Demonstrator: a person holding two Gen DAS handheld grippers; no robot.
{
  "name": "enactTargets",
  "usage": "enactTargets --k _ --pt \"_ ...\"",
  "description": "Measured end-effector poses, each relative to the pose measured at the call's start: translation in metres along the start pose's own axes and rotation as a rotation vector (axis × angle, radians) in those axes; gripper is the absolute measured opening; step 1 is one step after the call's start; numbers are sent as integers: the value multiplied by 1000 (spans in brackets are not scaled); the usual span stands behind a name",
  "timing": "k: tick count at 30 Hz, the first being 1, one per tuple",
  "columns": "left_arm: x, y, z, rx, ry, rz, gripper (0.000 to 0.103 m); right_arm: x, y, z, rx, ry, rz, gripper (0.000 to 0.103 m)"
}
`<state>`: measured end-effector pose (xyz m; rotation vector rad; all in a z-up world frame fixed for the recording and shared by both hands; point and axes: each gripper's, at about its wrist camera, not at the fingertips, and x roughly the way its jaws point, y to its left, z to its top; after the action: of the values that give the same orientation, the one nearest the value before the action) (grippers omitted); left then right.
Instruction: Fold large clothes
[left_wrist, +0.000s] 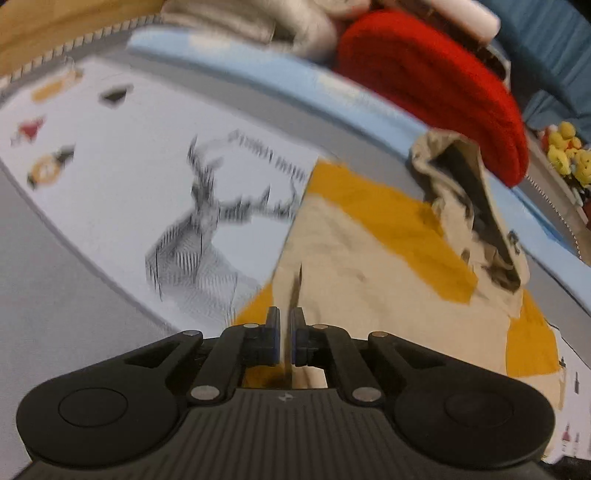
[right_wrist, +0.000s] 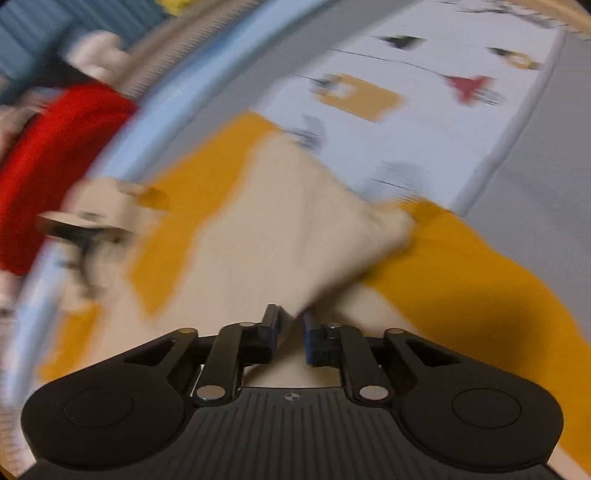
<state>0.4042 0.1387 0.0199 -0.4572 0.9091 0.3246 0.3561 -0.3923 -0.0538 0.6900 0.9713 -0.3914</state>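
Note:
A beige garment (left_wrist: 369, 280) lies spread over a mustard-yellow cloth (left_wrist: 399, 221) on the bed. Its open waistband (left_wrist: 469, 199) is bunched at the far right. My left gripper (left_wrist: 287, 314) is shut on a thin raised edge of the beige fabric, which runs up between the pads. In the blurred right wrist view the same beige garment (right_wrist: 258, 221) has a corner flap lifted off the mustard cloth (right_wrist: 461, 277). That flap tapers down into my right gripper (right_wrist: 290, 314), whose jaws stand a little apart with the folded fabric pinched between them.
The bedsheet (left_wrist: 110, 166) is pale with a deer print and small coloured figures, seen too as the sheet (right_wrist: 424, 140). A red knitted item (left_wrist: 424, 81) and grey clothes (left_wrist: 240, 18) are piled at the far edge. Yellow plush toys (left_wrist: 565, 151) sit at the right.

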Motion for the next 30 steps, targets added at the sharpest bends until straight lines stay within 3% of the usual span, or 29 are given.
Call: enactTargets --k 4,6,8,12,16,19,20,24,27,29,30 --pt "-5 -5 1 32 -12 -86 8 -21 3 -1 -20 -131 -23 20" --pt "0 -4 -1 18 33 -132 13 -36 12 1 -61 -231 34 20" --pt "7 -3 -2 -7 78 -145 17 -40 21 7 -111 -276 119 28" --pt "21 10 -1 -68 117 -93 33 -18 23 20 -111 -186 198 34" --pt "36 16 4 -96 159 -120 34 5 16 22 -56 -88 155 34" --pt "46 11 1 -59 185 -136 31 6 24 17 -93 -84 165 34" --pt "46 8 0 -42 175 -133 2 6 26 17 -102 -86 171 34" --pt "17 -5 11 66 -48 -73 1 8 31 17 -116 -78 197 34" --pt "17 -6 15 76 -41 -67 4 14 26 19 -101 -50 186 34" --pt "21 -8 11 97 -39 -3 4 24 22 19 -88 -13 144 34" --pt "21 -11 9 118 -43 7 11 28 19 19 -89 1 117 34"
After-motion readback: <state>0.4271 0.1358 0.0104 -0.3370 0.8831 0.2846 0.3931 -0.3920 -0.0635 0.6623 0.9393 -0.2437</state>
